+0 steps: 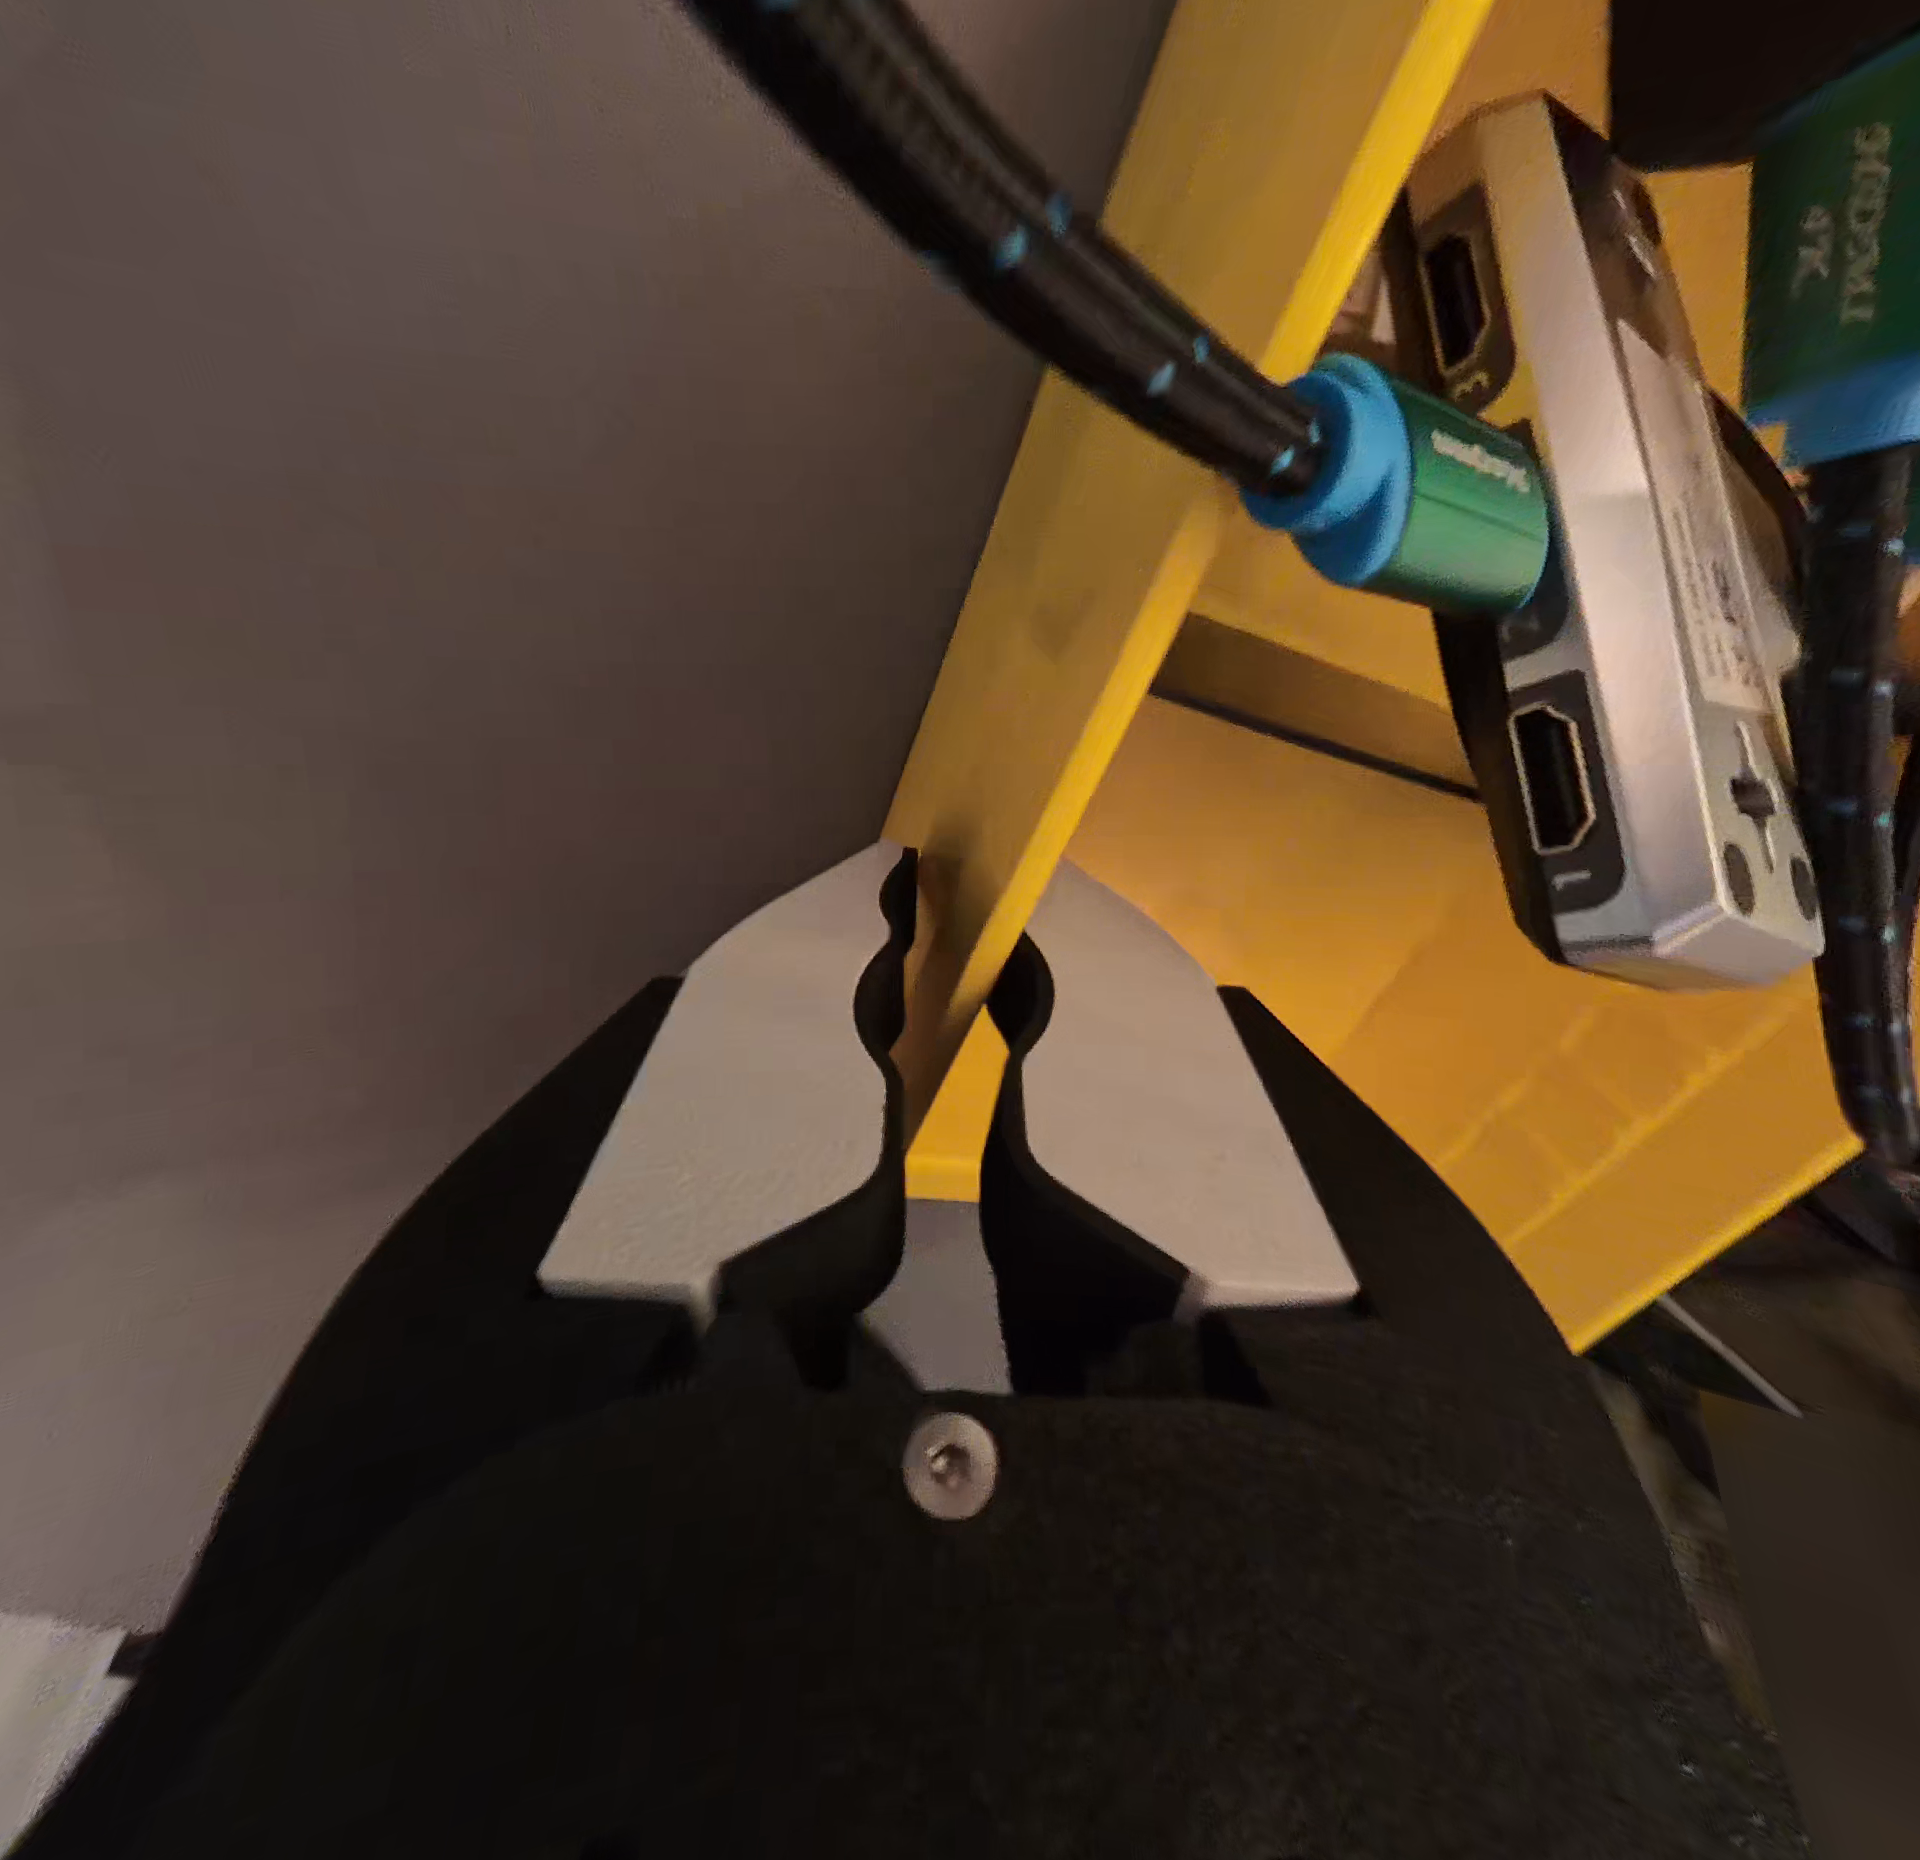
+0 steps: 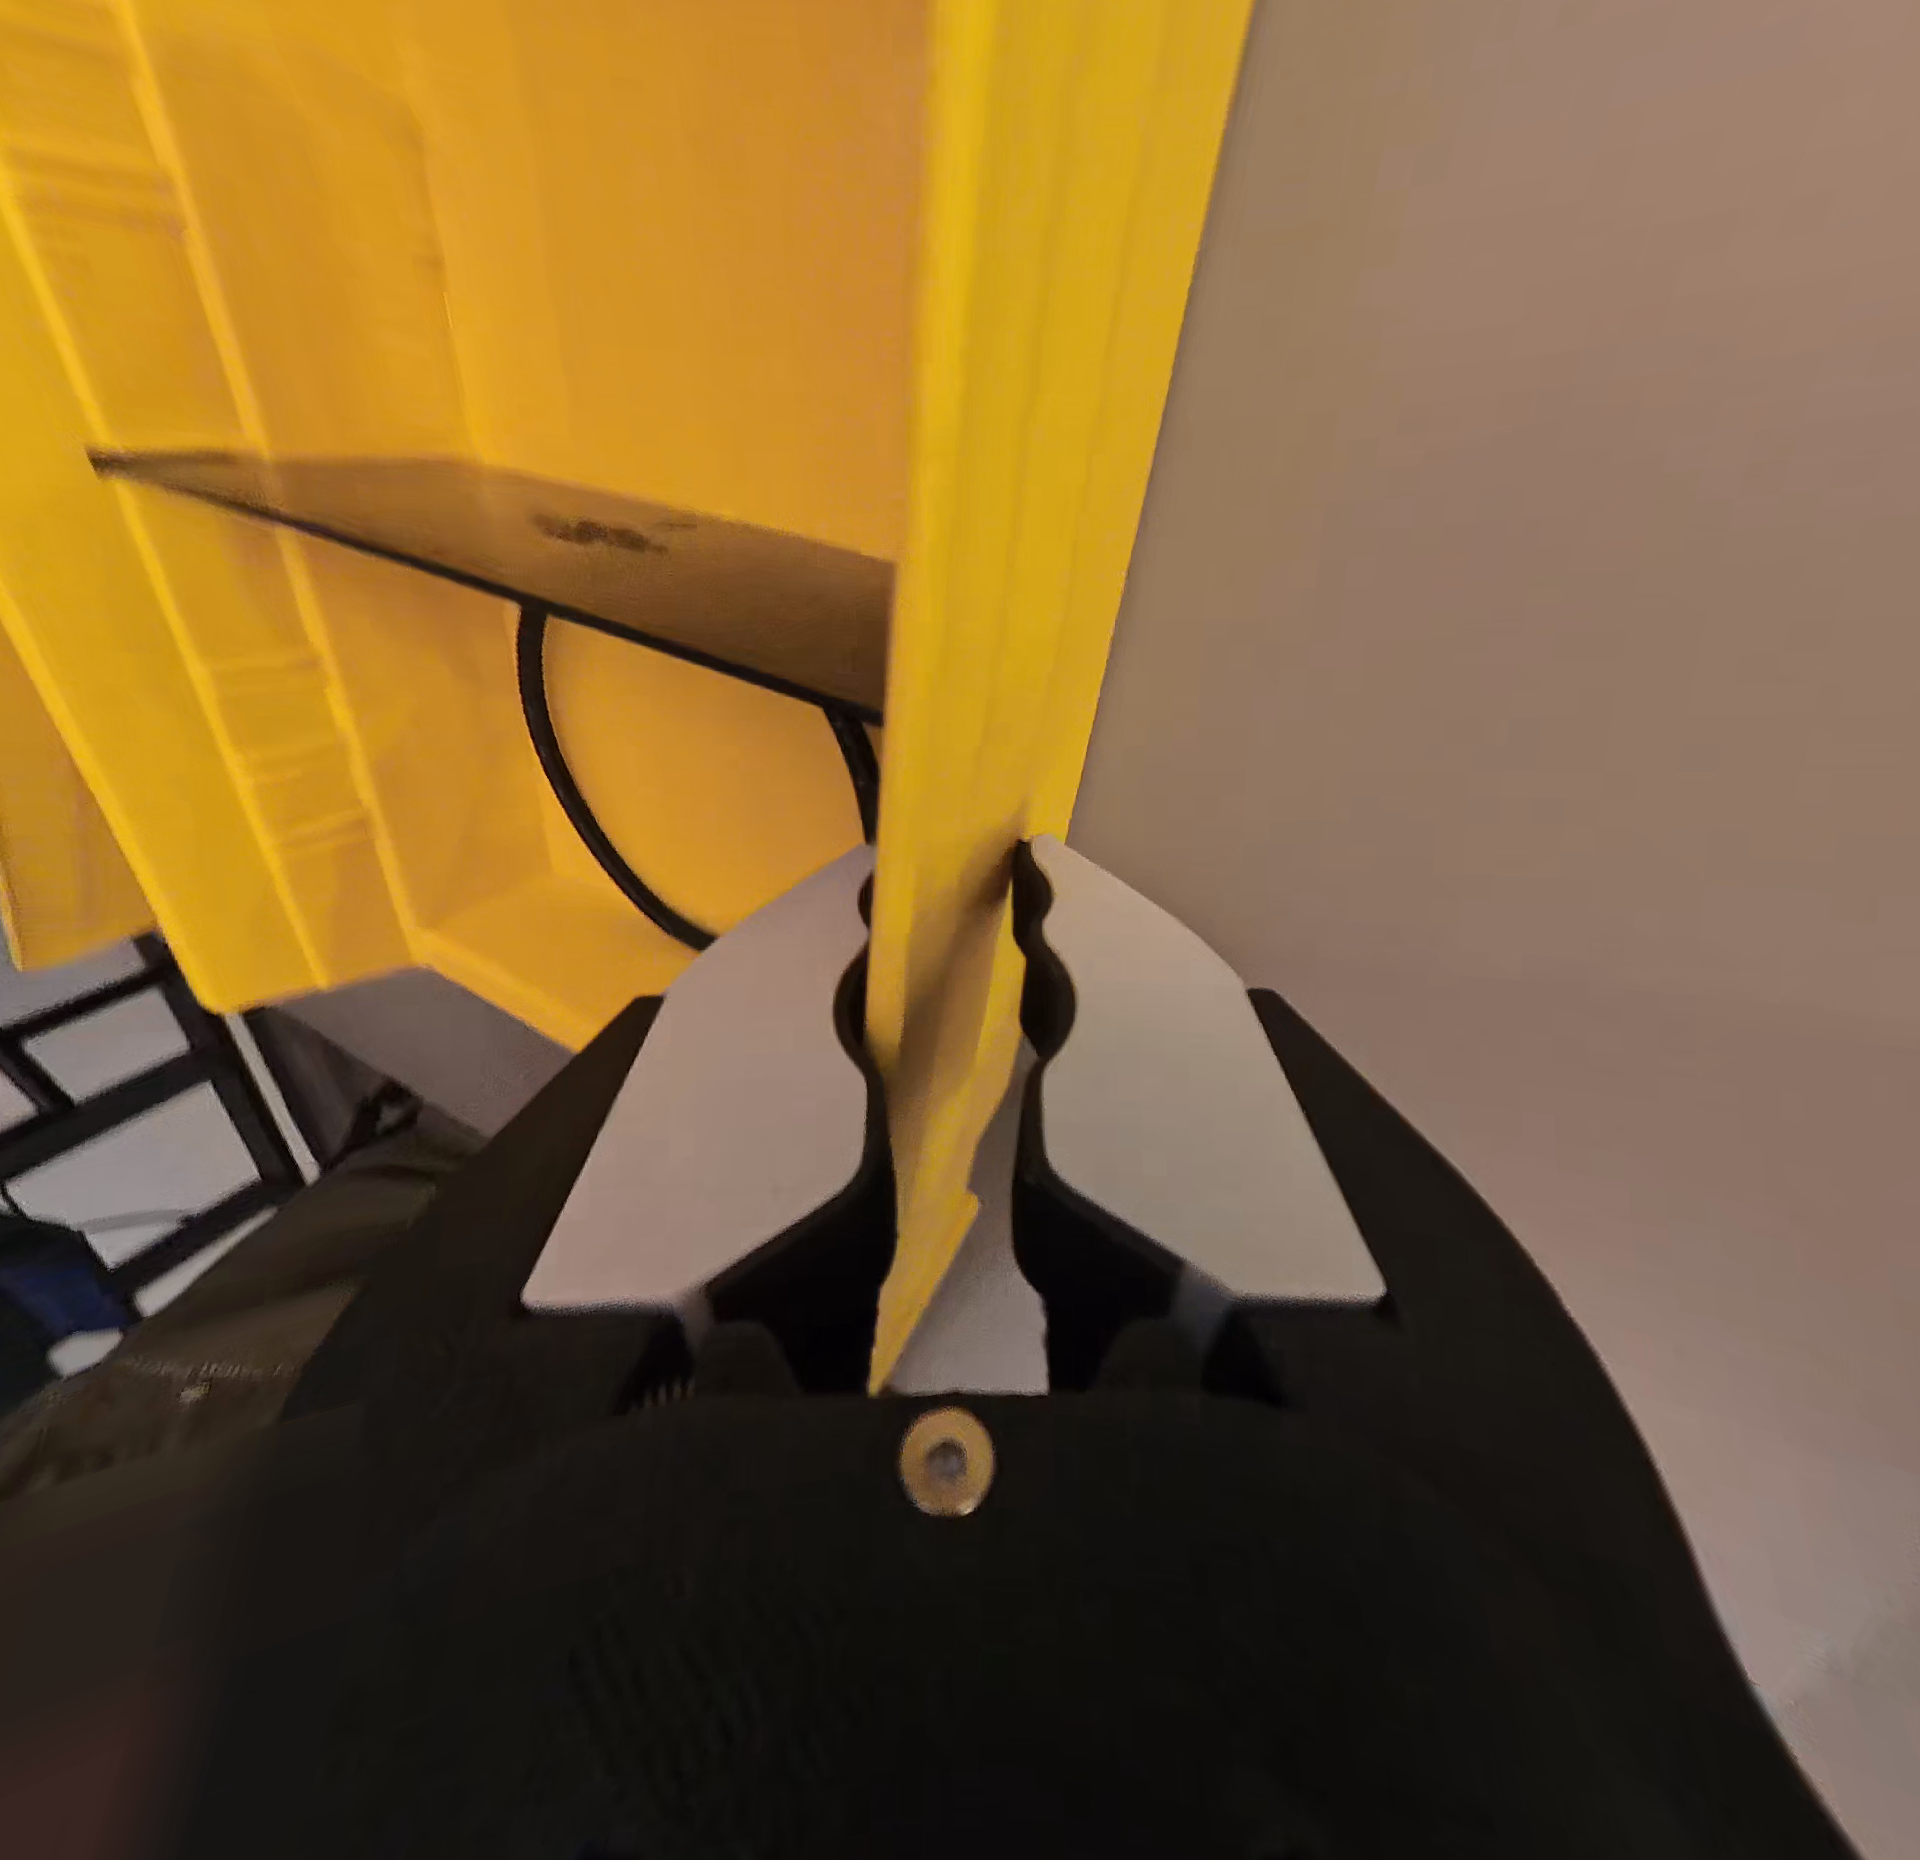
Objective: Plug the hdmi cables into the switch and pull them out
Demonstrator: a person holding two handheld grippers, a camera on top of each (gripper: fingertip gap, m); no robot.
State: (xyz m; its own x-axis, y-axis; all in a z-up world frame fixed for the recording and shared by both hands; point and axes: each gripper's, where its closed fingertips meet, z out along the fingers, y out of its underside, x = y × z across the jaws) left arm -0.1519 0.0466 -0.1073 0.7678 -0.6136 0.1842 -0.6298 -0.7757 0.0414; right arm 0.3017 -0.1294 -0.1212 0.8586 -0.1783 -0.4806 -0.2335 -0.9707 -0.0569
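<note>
My left gripper is shut on the rim of a yellow bin, which is tilted in the air. A silver HDMI switch hangs inside the bin. A green plug with a blue collar on a black braided cable sits in the switch's middle port. The ports on either side of it are empty. A second green plug shows at the top right edge. My right gripper is shut on another part of the yellow bin's rim.
A plain beige wall is behind the bin. In the right wrist view a flat black sheet and a thin black cable loop lie inside the bin. A black wire rack is at the lower left. There is about 50 cm between the tips of the two grippers.
</note>
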